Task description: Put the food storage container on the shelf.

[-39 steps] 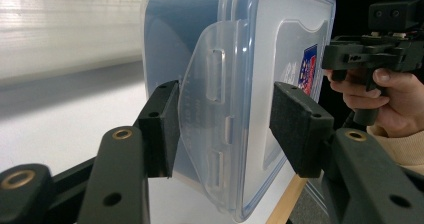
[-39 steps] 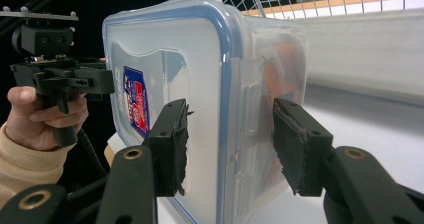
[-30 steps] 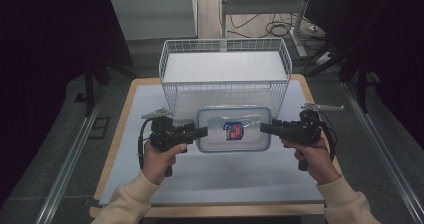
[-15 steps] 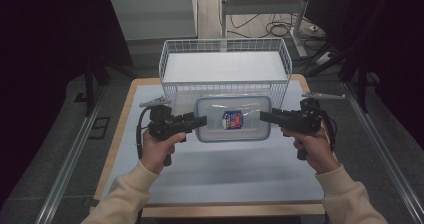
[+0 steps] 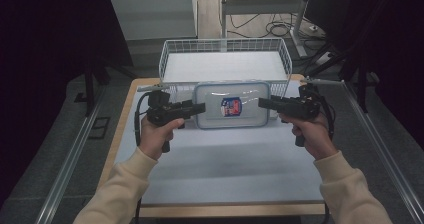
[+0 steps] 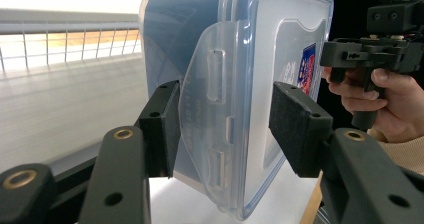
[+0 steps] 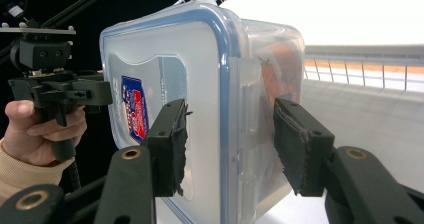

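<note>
A clear plastic container (image 5: 232,105) with a blue-rimmed lid and a red-and-blue label hangs in the air above the table, just in front of the wire basket (image 5: 225,46). My left gripper (image 5: 200,108) is shut on its left end and my right gripper (image 5: 262,103) is shut on its right end. In the left gripper view the pads (image 6: 300,129) clamp the container (image 6: 250,59) across lid and body at the side clip. The right gripper view shows the same hold on the container (image 7: 200,69), with the lid facing the left pad (image 7: 170,144).
The white wire basket stands at the far edge of the table (image 5: 220,159), which has a pale mat and a wooden border. Metal rails run along both sides of the table. Cables and stand legs lie on the floor behind.
Both hands have risen and carried the container off the mat, up and farther away, toward the basket. Both grips look the same throughout.
</note>
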